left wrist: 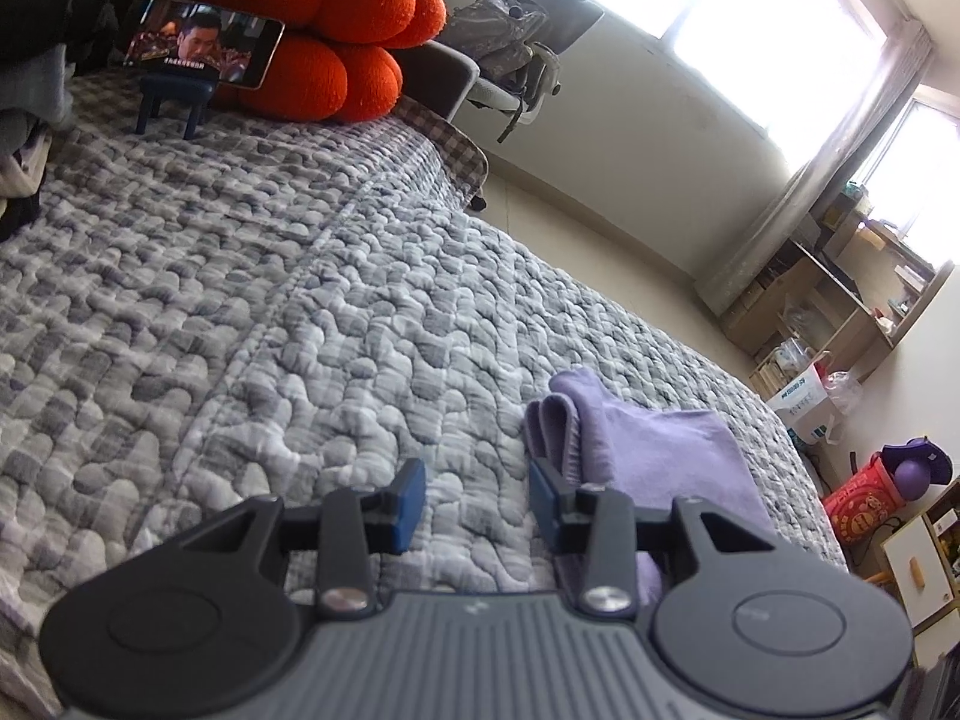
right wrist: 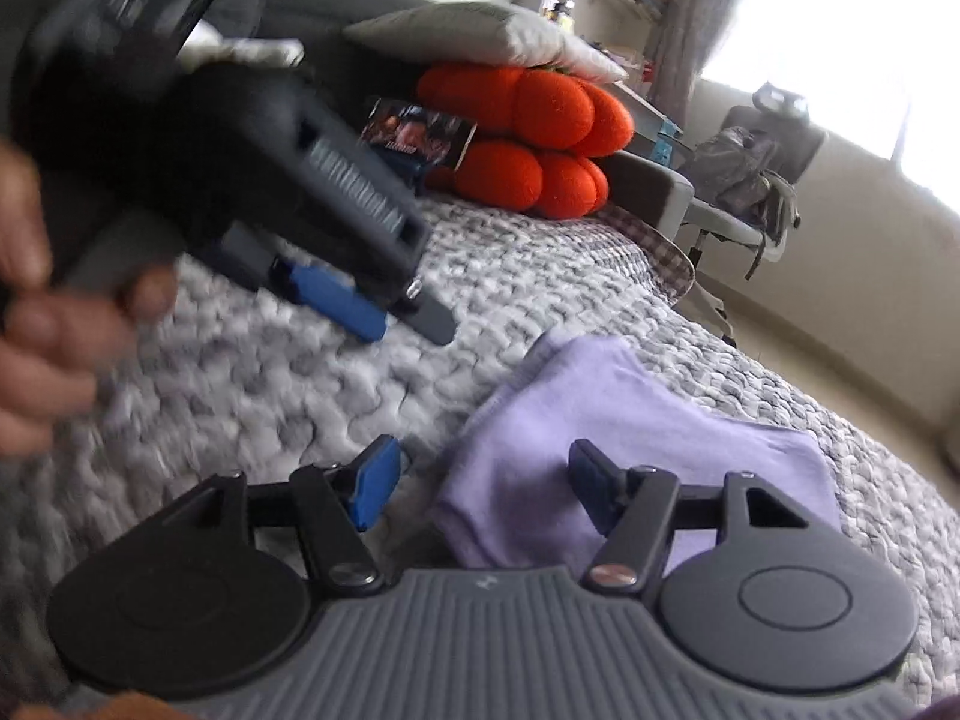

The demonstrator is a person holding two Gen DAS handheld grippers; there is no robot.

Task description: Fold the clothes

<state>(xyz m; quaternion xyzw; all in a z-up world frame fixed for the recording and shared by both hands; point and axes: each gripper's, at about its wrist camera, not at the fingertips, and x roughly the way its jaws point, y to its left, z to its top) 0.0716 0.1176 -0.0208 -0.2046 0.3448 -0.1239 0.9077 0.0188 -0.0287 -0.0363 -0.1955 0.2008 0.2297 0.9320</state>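
A folded lilac garment lies on the grey quilted bedspread, near the bed's right edge. My left gripper hovers just left of it, open, with only quilt between its blue pads; its right finger overlaps the garment's folded edge. In the right wrist view the same garment lies beneath and ahead of my right gripper. That gripper is open, its pads apart and pressing on nothing. The left gripper also shows there at upper left, blurred, held by a hand.
An orange plush cushion and a phone on a blue stand sit at the head of the bed. A pile of clothes lies far left. A chair with a backpack and shelves stand beyond the bed edge.
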